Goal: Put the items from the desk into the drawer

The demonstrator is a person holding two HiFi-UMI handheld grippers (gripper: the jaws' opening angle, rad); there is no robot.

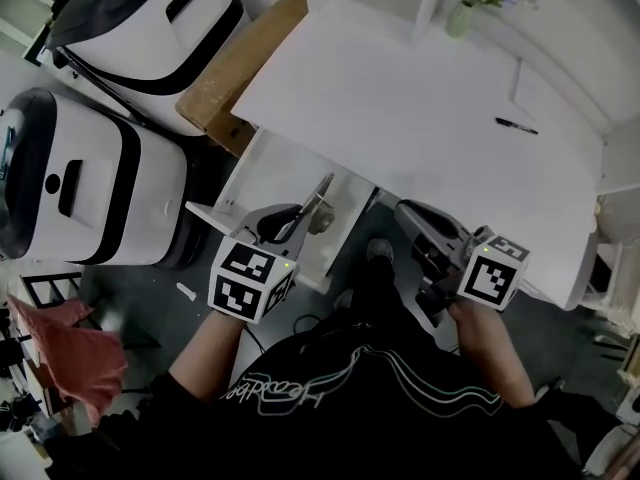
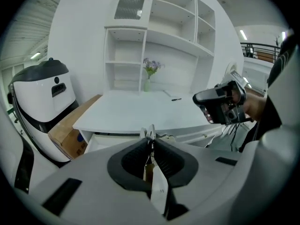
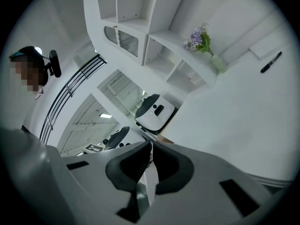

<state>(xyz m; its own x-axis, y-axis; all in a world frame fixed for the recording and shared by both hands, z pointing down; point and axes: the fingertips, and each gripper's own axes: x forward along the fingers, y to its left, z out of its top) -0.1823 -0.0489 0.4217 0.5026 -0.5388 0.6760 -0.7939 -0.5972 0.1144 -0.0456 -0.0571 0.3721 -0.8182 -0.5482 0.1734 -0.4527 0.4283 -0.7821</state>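
**Head view.** I held the left gripper (image 1: pixel 322 190) at lower centre, angled down over the front edge of the pulled-out drawer (image 1: pixel 285 173). I held the right gripper (image 1: pixel 408 211) close to level at lower right, beneath the near edge of the desk (image 1: pixel 400 118). A tan, roundish thing showed just beside the left jaws; I could not tell what it was. The pen (image 1: pixel 517 125) lay on the desk at upper right, well apart from both grippers. A vase (image 1: pixel 459 18) of purple flowers stood at the top edge. A cardboard box (image 1: pixel 240 68) sat against the desk's left side. I could not make out the drawer's contents.

**Left gripper view.** The left gripper (image 2: pixel 149 134) had its jaws pressed almost together, pinching a small brownish item (image 2: pixel 148 170) in the slit between them; its kind was not readable. Only this view showed the right gripper (image 2: pixel 220 104) from the front, at centre right, and the shelves (image 2: pixel 154 36) above the desk (image 2: pixel 136 111). The pen (image 2: pixel 176 99) lay at the desk's far right and the drawer (image 2: pixel 101 142) stood out at lower left.

**Right gripper view.** The right gripper (image 3: pixel 150 144) had its jaws pressed together with nothing between them. The frame was rolled: the desk (image 3: pixel 243 125) filled the right side and the pen (image 3: pixel 271 62) lay at upper right. Only this view showed a person (image 3: pixel 28 74) at upper left.
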